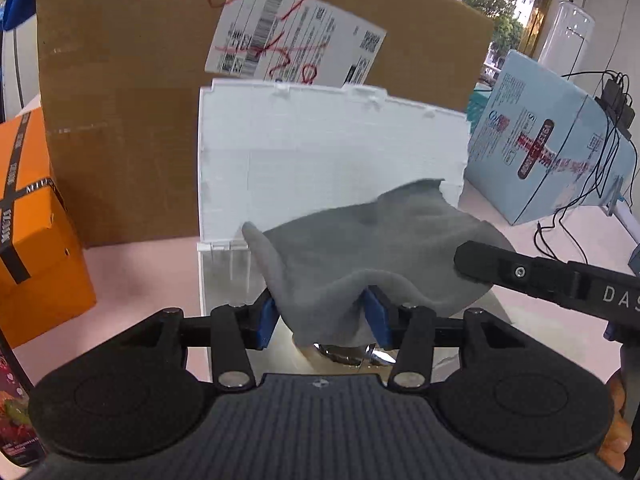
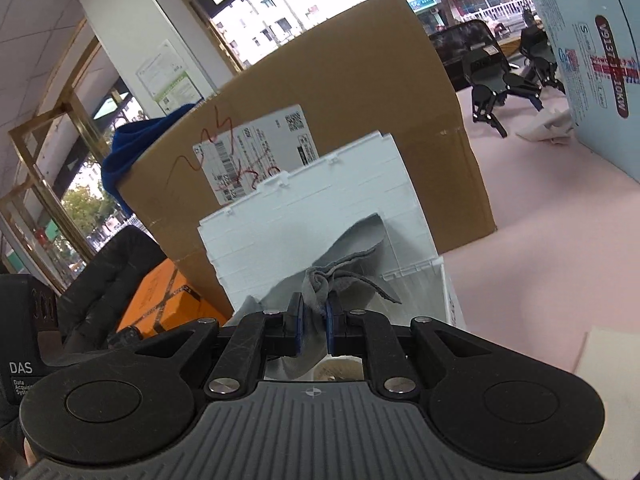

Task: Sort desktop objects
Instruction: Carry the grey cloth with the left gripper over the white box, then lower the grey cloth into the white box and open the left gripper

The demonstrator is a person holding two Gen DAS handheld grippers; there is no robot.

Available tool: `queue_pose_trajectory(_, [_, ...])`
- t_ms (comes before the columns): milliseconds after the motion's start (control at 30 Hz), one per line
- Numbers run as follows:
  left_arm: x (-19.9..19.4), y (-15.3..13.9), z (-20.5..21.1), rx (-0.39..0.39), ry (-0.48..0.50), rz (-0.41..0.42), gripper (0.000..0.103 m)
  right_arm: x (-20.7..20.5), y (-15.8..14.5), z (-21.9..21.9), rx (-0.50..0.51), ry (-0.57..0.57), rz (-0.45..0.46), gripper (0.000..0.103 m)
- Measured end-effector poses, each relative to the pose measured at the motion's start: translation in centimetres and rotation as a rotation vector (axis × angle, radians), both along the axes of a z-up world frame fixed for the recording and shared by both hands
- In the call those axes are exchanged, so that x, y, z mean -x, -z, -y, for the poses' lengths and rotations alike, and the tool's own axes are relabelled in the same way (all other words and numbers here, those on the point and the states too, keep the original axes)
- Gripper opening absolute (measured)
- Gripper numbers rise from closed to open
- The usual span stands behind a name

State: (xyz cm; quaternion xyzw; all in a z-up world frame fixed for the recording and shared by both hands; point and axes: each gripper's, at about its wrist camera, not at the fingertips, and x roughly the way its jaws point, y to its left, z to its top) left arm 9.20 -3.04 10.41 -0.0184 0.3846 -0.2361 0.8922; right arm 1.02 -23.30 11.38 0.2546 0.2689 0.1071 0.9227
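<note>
Both tools hold the grey cloth [image 1: 360,256], the left tool [image 1: 325,320] wide around a fold, the right tool [image 2: 315,322] pinching a bunched edge; soft and limp, it likely handles best by its edges.

From the left gripper [image 1: 324,320], a cloth [image 1: 360,256] lies between its fingers and spreads forward over an open storage box [image 1: 208,280]. The box lid [image 1: 320,152] stands upright just ahead, and a large cardboard carton [image 1: 120,120] rises behind the lid. A smaller carton [image 1: 36,220] sits to the left. A printed box [image 1: 552,148] sits ahead to the right, with cables [image 1: 600,184] beside it.
</note>
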Motion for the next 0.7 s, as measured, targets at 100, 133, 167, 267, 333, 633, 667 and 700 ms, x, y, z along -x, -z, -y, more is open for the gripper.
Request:
queue_pose_trajectory(100, [-0.2,0.6,0.3,-0.026,0.001,-0.020,0.043,-0.7,1.3,0.4,-0.012,-0.014,-0.051,0.010])
queue_pose_trajectory(133, [-0.2,0.6,0.4,-0.034,0.005,-0.018,0.043,-0.6,1.4,0.2,-0.014,-0.023,-0.056,0.010])
queue_pose_trajectory(167, [0.1,0.4,0.5,-0.037,0.011,-0.013,0.044,-0.6,1.4,0.1,-0.015,-0.031,-0.060,0.010])
queue_pose_trajectory(267, [0.8,-0.4,0.4,-0.036,0.033,0.007,0.045,-0.1,1.2,-0.4,-0.016,-0.058,-0.061,0.010])
queue_pose_trajectory(333, [1.1,-1.0,0.3,-0.035,0.038,0.025,0.050,0.1,0.9,-0.5,0.002,-0.061,-0.050,0.010])
queue_pose_trajectory(633, [-0.5,0.6,0.9,-0.112,0.011,0.000,0.058,-2.0,3.3,-0.8,0.059,-0.054,-0.128,0.010])
queue_pose_trajectory(667, [-0.5,0.8,1.0,-0.121,0.009,0.000,0.058,-2.1,3.3,-1.0,0.069,-0.059,-0.127,0.010])
queue_pose_trajectory(700, [-0.6,0.9,1.0,-0.124,0.010,-0.003,0.058,-2.1,3.4,-1.1,0.080,-0.062,-0.128,0.010])
